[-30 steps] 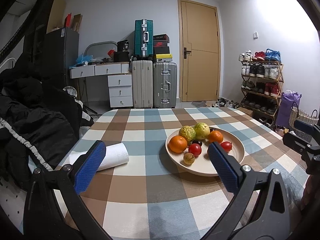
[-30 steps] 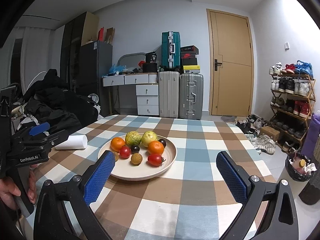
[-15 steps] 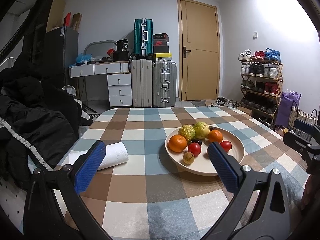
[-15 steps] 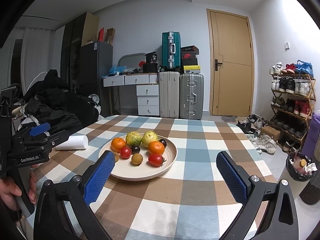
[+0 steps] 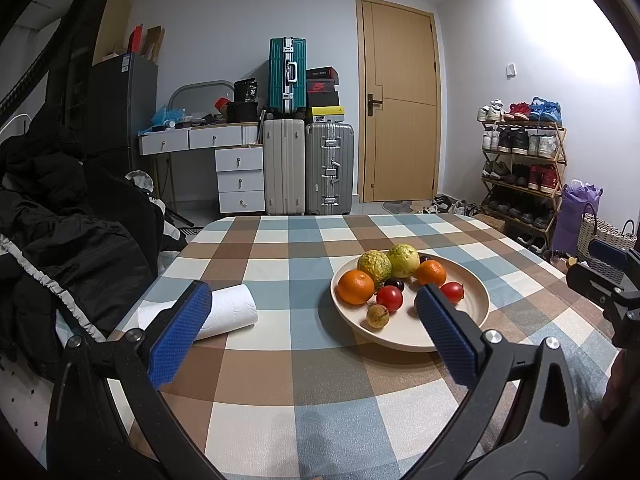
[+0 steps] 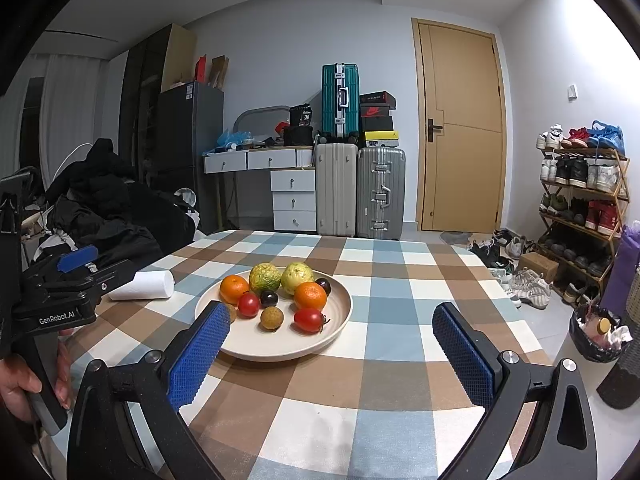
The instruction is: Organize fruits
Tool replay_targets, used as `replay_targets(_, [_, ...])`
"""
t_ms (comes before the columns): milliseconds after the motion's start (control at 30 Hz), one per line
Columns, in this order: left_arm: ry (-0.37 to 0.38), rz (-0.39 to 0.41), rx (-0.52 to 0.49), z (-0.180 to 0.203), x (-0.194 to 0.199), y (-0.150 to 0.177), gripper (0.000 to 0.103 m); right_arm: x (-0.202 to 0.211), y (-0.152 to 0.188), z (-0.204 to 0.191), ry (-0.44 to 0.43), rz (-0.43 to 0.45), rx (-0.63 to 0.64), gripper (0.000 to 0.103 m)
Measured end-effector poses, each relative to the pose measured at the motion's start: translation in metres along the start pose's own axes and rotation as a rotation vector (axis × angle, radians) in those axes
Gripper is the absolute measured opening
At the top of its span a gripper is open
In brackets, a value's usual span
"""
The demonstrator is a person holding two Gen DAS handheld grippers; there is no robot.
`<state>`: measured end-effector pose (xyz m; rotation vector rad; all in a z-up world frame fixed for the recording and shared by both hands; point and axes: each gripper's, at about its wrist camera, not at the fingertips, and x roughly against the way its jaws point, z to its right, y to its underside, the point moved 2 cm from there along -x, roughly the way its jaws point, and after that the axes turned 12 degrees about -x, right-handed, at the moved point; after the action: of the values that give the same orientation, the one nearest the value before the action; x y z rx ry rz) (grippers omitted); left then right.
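A beige plate point(image 5: 472, 312) point(image 6: 340, 316) on the checked table holds two oranges point(image 5: 355, 287) point(image 6: 310, 295), two green-yellow fruits point(image 5: 374, 265) point(image 6: 264, 277), two red tomatoes point(image 5: 389, 298) point(image 6: 308, 319), dark plums point(image 6: 269, 298) and small brown longans point(image 5: 377, 316) point(image 6: 272, 317). My left gripper point(image 5: 312, 332) is open and empty, held above the table's near left, its right finger in front of the plate. My right gripper point(image 6: 332, 350) is open and empty, near the plate's front right.
A white paper roll point(image 5: 224, 312) point(image 6: 146, 285) lies on the table left of the plate. Black clothing point(image 5: 68, 240) is piled beside the table's left edge. Suitcases point(image 5: 308, 168), drawers, a door and a shoe rack point(image 5: 520, 160) stand beyond. A bin point(image 6: 596, 332) is on the floor at right.
Both grippers have barely moved; the left one has drifted very slightly. The fruits and plate are unchanged.
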<state>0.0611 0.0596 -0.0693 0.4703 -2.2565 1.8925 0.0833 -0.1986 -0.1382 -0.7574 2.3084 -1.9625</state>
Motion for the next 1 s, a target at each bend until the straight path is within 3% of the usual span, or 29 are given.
replay_targets(1000, [0.000, 0.001, 0.000, 0.0003, 0.0001, 0.0007, 0.102, 0.0002, 0.0002, -0.0004, 0.000, -0.001, 0.000, 0.103])
